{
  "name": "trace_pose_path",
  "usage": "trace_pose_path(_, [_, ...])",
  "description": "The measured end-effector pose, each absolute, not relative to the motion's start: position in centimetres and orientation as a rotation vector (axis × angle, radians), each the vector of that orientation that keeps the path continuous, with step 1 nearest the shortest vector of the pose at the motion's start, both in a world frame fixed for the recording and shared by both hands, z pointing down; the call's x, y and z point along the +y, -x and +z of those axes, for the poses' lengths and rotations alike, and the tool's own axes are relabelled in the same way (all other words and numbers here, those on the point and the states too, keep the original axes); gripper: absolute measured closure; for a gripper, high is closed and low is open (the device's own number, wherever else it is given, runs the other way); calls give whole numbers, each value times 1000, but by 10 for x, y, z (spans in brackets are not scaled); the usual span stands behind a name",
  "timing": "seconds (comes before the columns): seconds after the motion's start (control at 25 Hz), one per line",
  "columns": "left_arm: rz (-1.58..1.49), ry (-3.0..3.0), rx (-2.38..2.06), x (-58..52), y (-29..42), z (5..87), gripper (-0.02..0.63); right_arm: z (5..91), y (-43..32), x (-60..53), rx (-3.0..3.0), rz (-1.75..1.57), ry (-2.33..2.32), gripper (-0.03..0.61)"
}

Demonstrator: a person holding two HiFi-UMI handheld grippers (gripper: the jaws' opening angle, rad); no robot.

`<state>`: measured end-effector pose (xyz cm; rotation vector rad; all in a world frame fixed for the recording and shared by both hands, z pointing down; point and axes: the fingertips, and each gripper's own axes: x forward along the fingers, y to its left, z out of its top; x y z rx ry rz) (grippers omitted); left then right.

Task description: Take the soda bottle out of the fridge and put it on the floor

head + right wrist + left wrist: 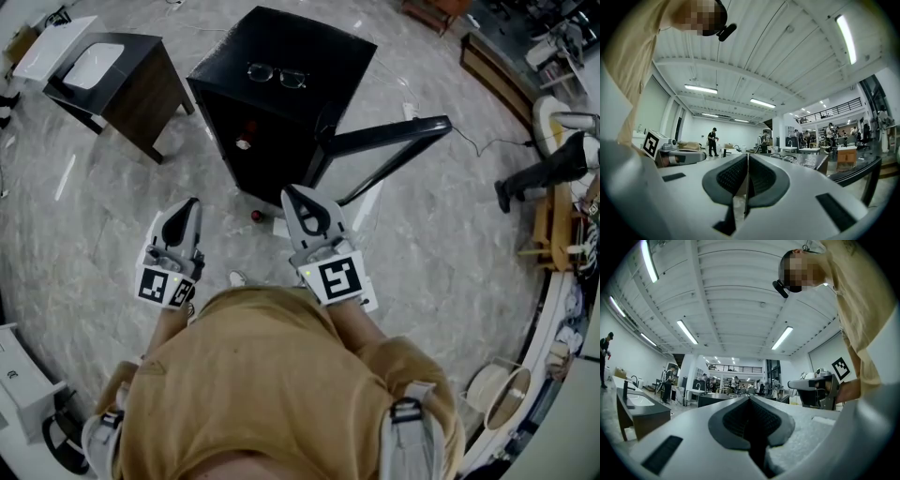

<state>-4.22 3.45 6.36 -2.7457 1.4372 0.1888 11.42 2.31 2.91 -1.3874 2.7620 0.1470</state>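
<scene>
Both pinched shut, nothing in them: left gripper [193, 202], right gripper [290, 192]. Fridge [281, 103] at 12 o'clock, door [389, 141] open. Bottle [246, 142] looks to be inside. There's a small red thing [256, 217] on the floor [112, 206] out front, can't tell what.
</scene>
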Motion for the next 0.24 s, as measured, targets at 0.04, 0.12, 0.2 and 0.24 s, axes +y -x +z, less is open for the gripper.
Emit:
trace_pose_path(0.04, [182,2731,1448,33,46,63,612,28,-115,23,2758,150,1387,570])
trace_pose_path(0.12, [178,2699,1475,27,54,60,612,25,-117,22,2753,158,1387,571])
trace_pose_path(0.2, [180,2673,1494,23,62,56,612,23,-119,22,2748,164,1391,571])
trace_pose_path(0.24, [181,2661,1503,20,66,54,612,23,-120,22,2746,166,1393,571])
